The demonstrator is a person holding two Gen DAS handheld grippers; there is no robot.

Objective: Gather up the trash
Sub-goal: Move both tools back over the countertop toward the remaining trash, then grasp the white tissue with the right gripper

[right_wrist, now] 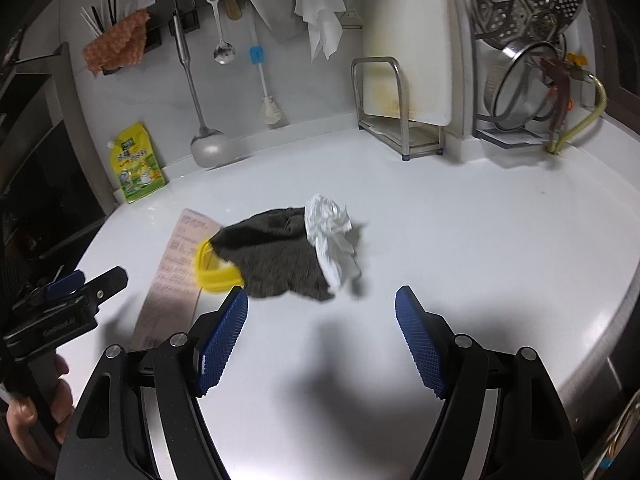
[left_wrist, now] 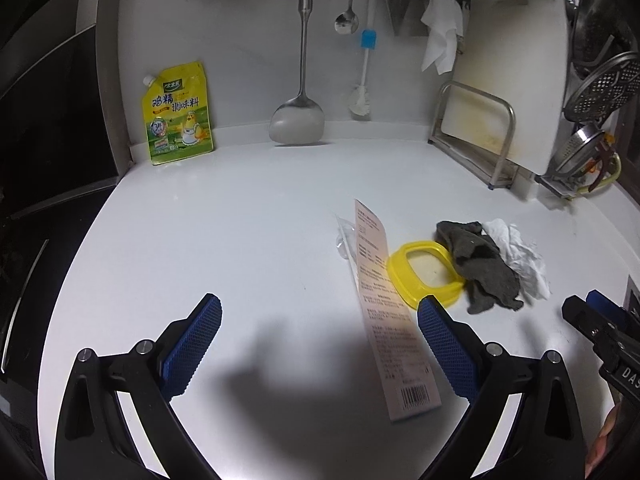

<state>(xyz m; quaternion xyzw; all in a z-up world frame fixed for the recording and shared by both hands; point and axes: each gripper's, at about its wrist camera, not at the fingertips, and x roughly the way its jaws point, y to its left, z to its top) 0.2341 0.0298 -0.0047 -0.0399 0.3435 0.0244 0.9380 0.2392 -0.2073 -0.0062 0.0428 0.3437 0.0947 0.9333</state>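
Note:
On the white counter lies a small heap: a long pink receipt, a clear plastic scrap, a yellow plastic ring lid, a dark grey rag and a crumpled white tissue. My left gripper hangs open above the counter, its right finger over the receipt's edge. My right gripper is open too, just short of the rag and tissue, with nothing between its pads.
A yellow seasoning pouch leans on the back wall. A spatula, spoon and brush hang there. A metal rack with a white cutting board and a strainer rack stand at the right. A hand holds the left gripper.

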